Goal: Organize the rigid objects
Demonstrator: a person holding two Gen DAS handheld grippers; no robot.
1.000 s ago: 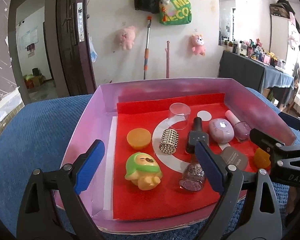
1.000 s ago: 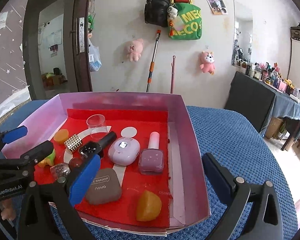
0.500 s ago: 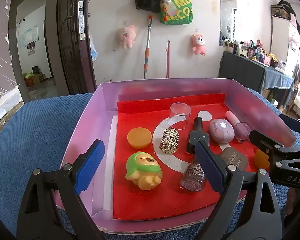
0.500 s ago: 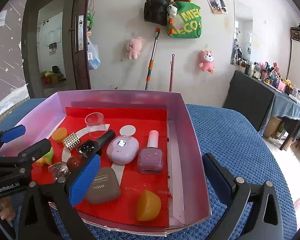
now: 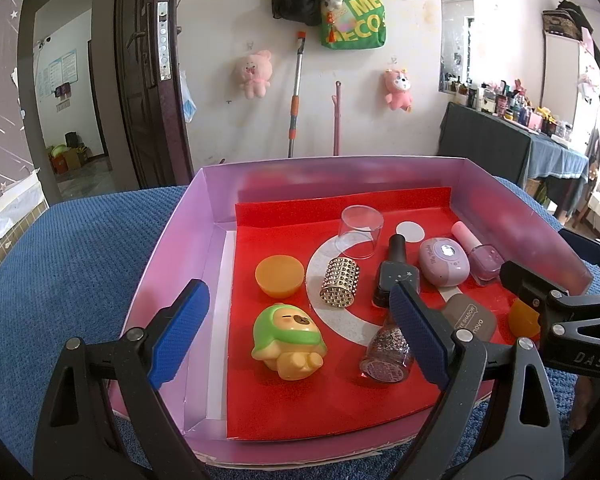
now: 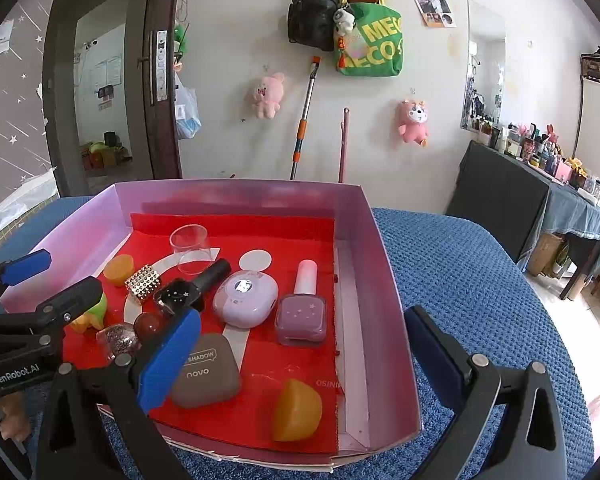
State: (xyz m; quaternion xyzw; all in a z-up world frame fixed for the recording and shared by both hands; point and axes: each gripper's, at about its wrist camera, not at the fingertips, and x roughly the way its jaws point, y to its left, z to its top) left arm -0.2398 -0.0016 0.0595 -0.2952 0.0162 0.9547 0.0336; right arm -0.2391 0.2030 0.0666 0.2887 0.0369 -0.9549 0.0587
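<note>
Two grippers: both hovered at the near edge of the pink box, pointing down into it, holding nothing.
Left gripper: fingers stood wide apart and empty, straddling the lower middle of the left wrist frame.
Right gripper: fingers stood wide apart and empty, the right one outside the box wall over the blue worktop.
Task things: about ten small rigid objects lay loose on the red liner inside the box.
Nearest to the left fingers: the green figurine lay on its back just ahead of the gap between them, slightly left of centre.
Beside the right-hand finger of that gripper: the glitter bottle lay on its side, partly hidden behind the pad.
Long axis: the black polish bottle lay pointing away toward the upper frame, roughly in line with the fingers.
Nearest to the right fingers: the brown compact sat flat just beside the left pad, with the orange half-dome lower centre, between the fingers.
Judgement: the figurine looked the easier reach for the left hand, the orange piece for the right.
</note>
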